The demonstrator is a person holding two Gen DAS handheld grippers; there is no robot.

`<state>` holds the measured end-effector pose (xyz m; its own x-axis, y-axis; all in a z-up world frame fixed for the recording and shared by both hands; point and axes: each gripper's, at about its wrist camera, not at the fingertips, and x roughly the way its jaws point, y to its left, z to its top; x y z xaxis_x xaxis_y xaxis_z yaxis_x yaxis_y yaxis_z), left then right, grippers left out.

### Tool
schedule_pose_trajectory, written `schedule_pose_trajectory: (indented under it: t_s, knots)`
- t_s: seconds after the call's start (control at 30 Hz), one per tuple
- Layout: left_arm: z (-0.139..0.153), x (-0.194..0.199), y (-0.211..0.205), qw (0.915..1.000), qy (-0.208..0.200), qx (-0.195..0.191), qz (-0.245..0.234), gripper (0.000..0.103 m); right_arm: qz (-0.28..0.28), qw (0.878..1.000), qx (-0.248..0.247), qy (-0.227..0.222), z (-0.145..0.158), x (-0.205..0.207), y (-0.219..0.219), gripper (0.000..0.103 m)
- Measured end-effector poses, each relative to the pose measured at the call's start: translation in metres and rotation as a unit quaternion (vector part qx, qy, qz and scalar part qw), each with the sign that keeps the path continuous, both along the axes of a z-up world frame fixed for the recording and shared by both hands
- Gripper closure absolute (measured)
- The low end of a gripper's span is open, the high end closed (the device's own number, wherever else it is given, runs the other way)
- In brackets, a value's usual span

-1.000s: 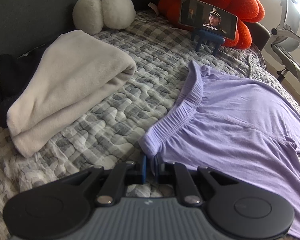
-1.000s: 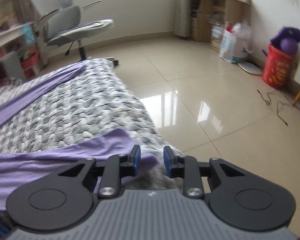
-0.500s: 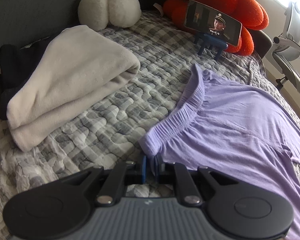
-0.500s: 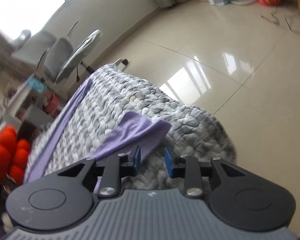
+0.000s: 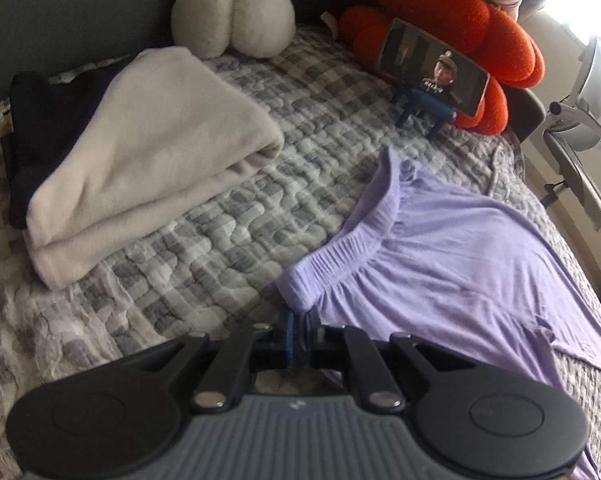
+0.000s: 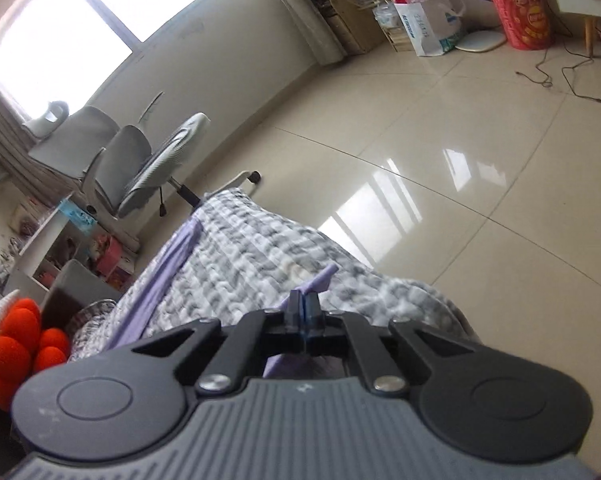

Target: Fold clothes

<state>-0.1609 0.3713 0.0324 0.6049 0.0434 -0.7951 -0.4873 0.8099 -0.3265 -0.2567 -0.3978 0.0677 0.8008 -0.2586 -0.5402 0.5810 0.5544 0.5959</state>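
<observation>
2 items look folded already: a cream garment [image 5: 148, 152] over a dark one [image 5: 32, 120], upper left on the bed [image 5: 204, 264]. Purple trousers [image 5: 460, 264] lie flat at right, unfolded. Left hand-held gripper [image 5: 299, 334] pinches the waistband corner; right hand-held gripper [image 6: 303, 310], jaws just closed, clamps a leg hem [image 6: 320, 282]. First fold pending.

black left gripper [image 5: 299, 334], blue pads, ribbed grey body.
</observation>
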Motion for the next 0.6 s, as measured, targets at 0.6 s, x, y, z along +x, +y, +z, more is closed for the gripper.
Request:
schedule_pose_trajectory:
  t_s: [0.6]
  knots:
    - [0.025, 0.001, 0.005, 0.9996, -0.025, -0.010, -0.001, 0.099, 0.009, 0.998, -0.017, -0.056, 0.032, 0.015, -0.006, 0.101]
